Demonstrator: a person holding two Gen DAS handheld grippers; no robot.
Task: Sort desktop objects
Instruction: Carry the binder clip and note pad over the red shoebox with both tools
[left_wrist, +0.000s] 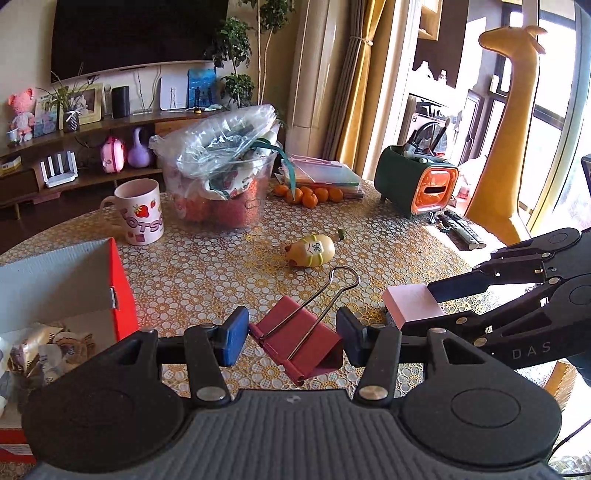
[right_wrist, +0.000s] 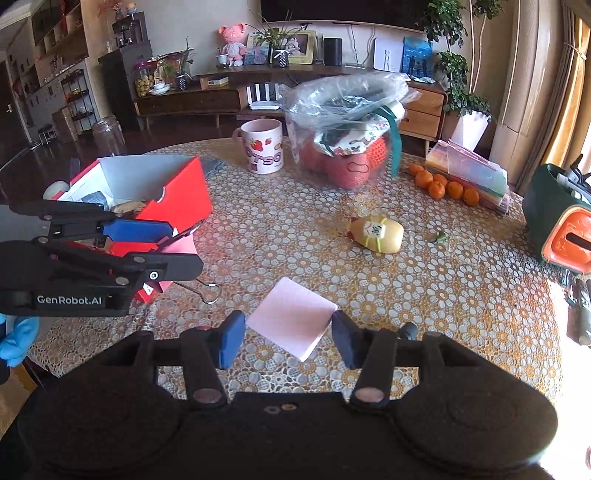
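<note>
Holding two items off the table right now. My left gripper (left_wrist: 291, 341) is clamped on a dark red metal binder clip with silver wire handles (left_wrist: 299, 341); the blue pads press its two sides, and one wire handle sticks up and away toward the table centre. My right gripper (right_wrist: 288, 339) is clamped on a pale pink square pad of sticky notes (right_wrist: 291, 321), pinched by opposite corners and tilted, above the patterned cloth. In the left wrist view the same pad sits between the right gripper's fingers just right of the clip, the two near each other but apart.

Left of the clip: a red open cardboard box with a grey inner flap (left_wrist: 123, 291), small wrapped items inside. In the right wrist view my left gripper hangs in front of that box; a blue-gloved hand (right_wrist: 16, 341) shows at the frame edge below it.

Round table with a yellow-and-white floral lace cover (left_wrist: 221, 280) underneath. Mid-table: a yellow egg-shaped toy lying on its side (left_wrist: 314, 251), a small green scrap just beyond it. Further back: a pink strawberry-print mug (left_wrist: 142, 212), a clear plastic tub with a crumpled bag on top (left_wrist: 221, 166), a row of small oranges (left_wrist: 308, 195) beside a stack of coloured folders (left_wrist: 325, 173). Far right: a green-and-orange desk organiser (left_wrist: 417, 184), with remote controls (left_wrist: 461, 230) lying next to it.
</note>
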